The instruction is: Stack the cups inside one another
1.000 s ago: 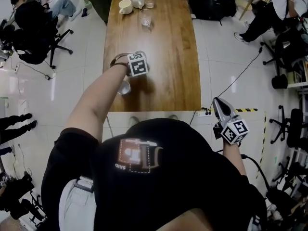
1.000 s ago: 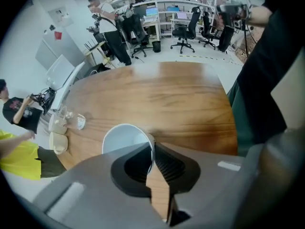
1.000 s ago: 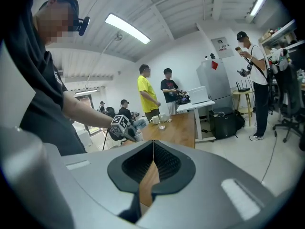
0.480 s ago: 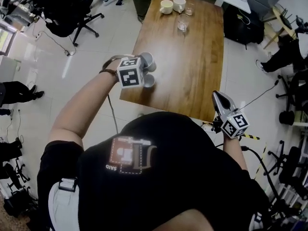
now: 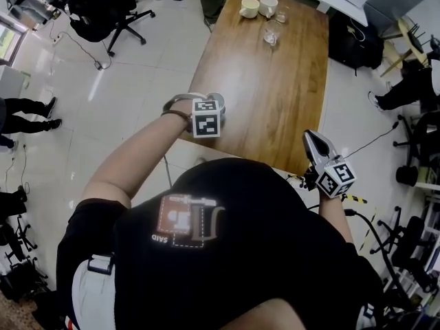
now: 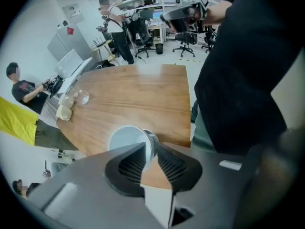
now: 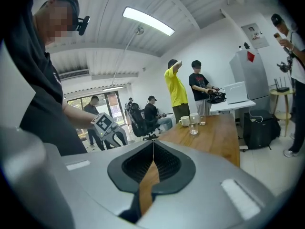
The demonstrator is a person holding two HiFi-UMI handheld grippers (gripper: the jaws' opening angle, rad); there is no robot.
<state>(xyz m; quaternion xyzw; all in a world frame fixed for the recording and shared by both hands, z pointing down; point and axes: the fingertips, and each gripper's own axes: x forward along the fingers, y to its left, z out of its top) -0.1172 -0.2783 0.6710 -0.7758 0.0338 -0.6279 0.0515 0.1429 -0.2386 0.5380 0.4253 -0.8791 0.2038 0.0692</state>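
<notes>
Pale cup (image 6: 127,138) with grey base, tipped on its side over the near table (image 5: 275,81) edge. Wall sits between left gripper (image 6: 151,148) jaws, which have just been opening. Two cream mugs (image 5: 249,7) and two clear glasses (image 5: 271,38) stand upright at the far end, 1 o'clock from it.

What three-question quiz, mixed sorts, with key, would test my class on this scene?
1. True or false: the right gripper holds a mug.
2. How many clear glasses stand at the table's far end? A one, B two, C four.
3. What is between the left gripper's jaws?
Key: 1 false, its jaws are together and empty. 2 B. 3 the cup's wall; those jaws have just been opening.
</notes>
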